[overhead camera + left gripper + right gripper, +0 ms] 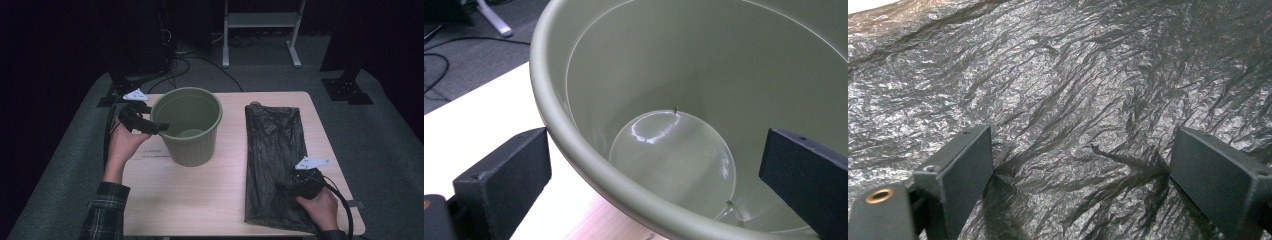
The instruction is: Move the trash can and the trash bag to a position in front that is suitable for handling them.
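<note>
Jaws of the left gripper [162, 127] straddle the green bin's [190, 145] left rim, spread apart; the right gripper [287, 186] presses released jaws onto the black bag [272, 145] lying flat on the desk [200, 195] at right.

I see a smooth plastic bin [624, 65], olive, its floor glossy (light glints there). The black bag [1073, 90] is thin crinkled film with a dull sheen. The table [200, 195] looks like pale matt wood laminate.

Olive-green bin [188, 125], crinkled black bag [272, 160], pale wood-grain table [200, 195], plaid sleeve [105, 215].
</note>
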A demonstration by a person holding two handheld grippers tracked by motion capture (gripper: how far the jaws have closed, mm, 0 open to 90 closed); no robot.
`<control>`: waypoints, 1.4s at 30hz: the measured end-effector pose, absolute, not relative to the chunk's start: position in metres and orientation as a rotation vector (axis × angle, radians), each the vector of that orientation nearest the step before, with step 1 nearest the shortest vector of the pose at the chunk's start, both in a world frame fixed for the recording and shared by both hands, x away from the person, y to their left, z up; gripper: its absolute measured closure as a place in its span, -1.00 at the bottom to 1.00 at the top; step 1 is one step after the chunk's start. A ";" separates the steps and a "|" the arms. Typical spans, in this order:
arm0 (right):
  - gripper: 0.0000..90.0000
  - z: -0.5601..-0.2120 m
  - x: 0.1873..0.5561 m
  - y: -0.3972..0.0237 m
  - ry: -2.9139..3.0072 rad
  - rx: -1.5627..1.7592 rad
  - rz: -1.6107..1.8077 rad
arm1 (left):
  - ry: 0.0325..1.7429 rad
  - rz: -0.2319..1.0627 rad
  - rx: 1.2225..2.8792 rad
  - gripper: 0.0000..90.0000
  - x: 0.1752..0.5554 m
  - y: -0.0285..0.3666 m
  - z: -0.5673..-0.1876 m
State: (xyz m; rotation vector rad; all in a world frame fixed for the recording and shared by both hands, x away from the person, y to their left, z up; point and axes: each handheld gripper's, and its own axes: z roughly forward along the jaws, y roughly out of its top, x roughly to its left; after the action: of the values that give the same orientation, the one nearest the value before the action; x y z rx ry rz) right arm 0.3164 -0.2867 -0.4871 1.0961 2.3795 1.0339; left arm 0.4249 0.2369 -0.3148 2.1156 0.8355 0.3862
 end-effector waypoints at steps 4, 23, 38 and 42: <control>-0.80 -0.487 0.316 -0.287 2.379 1.097 1.036 | 0.807 0.380 2.133 -1.00 0.415 0.225 -0.315; -0.80 -0.487 0.316 -0.287 2.379 1.097 1.034 | 0.629 0.316 2.181 -1.00 0.364 0.170 -0.317; -0.80 -0.487 0.316 -0.287 2.378 1.097 1.034 | 0.594 0.286 2.138 -1.00 0.352 0.164 -0.316; -0.80 -0.487 0.316 -0.287 2.378 1.097 1.034 | 0.606 0.308 2.097 -1.00 0.348 0.177 -0.307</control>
State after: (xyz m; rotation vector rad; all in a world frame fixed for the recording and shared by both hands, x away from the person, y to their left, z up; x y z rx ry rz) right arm 0.3162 -0.2866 -0.4871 1.0968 2.3784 1.0338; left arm 0.3480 0.1771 -0.3068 2.0972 0.6060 0.3078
